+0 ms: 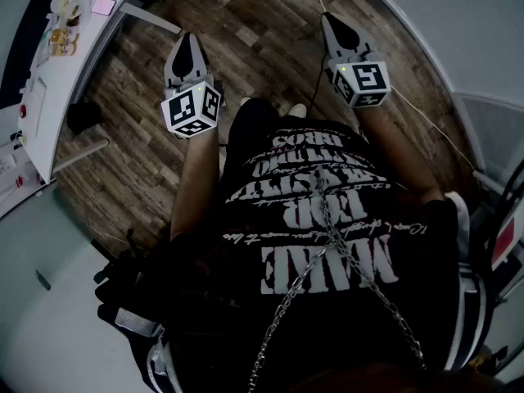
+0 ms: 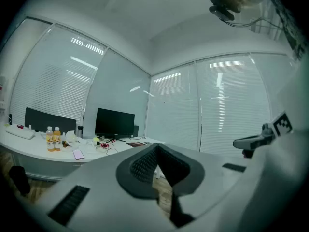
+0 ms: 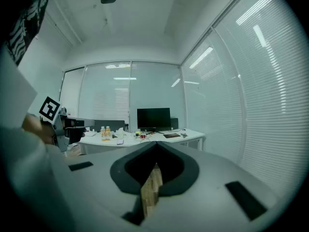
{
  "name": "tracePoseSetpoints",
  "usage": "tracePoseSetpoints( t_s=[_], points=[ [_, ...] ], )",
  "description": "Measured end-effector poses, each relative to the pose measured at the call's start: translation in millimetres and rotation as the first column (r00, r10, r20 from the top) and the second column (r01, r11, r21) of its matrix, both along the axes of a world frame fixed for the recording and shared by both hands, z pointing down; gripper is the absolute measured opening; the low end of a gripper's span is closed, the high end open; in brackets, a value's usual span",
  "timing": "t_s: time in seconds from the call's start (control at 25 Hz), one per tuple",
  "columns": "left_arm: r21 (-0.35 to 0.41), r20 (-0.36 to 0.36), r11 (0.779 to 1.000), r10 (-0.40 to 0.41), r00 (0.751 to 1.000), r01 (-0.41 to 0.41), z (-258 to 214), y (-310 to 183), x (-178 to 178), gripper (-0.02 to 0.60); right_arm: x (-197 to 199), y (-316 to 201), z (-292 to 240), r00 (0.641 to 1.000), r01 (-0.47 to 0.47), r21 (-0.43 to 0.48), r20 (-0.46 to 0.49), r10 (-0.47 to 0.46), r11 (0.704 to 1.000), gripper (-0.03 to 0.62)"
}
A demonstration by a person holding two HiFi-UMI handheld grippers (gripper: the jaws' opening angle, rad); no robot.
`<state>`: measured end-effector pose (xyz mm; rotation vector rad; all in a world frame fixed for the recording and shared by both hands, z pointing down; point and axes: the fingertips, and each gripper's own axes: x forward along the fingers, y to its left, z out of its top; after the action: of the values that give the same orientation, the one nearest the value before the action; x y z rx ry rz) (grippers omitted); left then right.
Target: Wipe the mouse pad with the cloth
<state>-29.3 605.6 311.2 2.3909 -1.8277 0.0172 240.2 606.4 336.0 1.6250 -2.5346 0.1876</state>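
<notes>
Head view: your left gripper (image 1: pixel 187 41) and right gripper (image 1: pixel 332 20) hang over wood floor (image 1: pixel 254 15) | left gripper view: jaws closed, empty, desk (image 2: pixel 43 151) far left | right gripper view: jaws closed, empty; cloth and mouse pad not discernible; approach desk, then open.

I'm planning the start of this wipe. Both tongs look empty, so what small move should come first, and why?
Probably step toward the desk. The left tongs and right tongs are shut on nothing over wood floor, with the desk across the room.
</notes>
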Motion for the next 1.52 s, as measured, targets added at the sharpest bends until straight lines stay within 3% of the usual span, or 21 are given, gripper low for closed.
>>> tracePoseSetpoints(
  t_s=[0.56, 0.76, 1.2, 1.52],
  points=[
    [-0.075, 0.028, 0.993, -0.088, 0.996, 0.09, 28, 27, -50, 0.006, -25, -3, 15, 0.997, 0.036, -0.03, 0.066, -0.034, 0.999, 0.0],
    [-0.096, 0.009, 0.992, -0.082, 0.997, 0.082, 37, 14, -56, 0.006, -31, -14, 21, 0.998, 0.032, -0.065, 0.057, -0.028, 0.997, 0.002],
    [-0.119, -0.056, 0.993, -0.008, 0.998, 0.001, 59, -83, -54, 0.006, -44, -86, 24, 0.999, 0.016, -0.123, 0.038, -0.011, 0.992, 0.001],
    [-0.12, -0.119, 0.991, 0.039, 0.992, -0.054, 56, -162, -78, 0.006, -96, -159, 16, 0.999, 0.05, -0.139, 0.016, -0.048, 0.989, 0.002]
  ],
)
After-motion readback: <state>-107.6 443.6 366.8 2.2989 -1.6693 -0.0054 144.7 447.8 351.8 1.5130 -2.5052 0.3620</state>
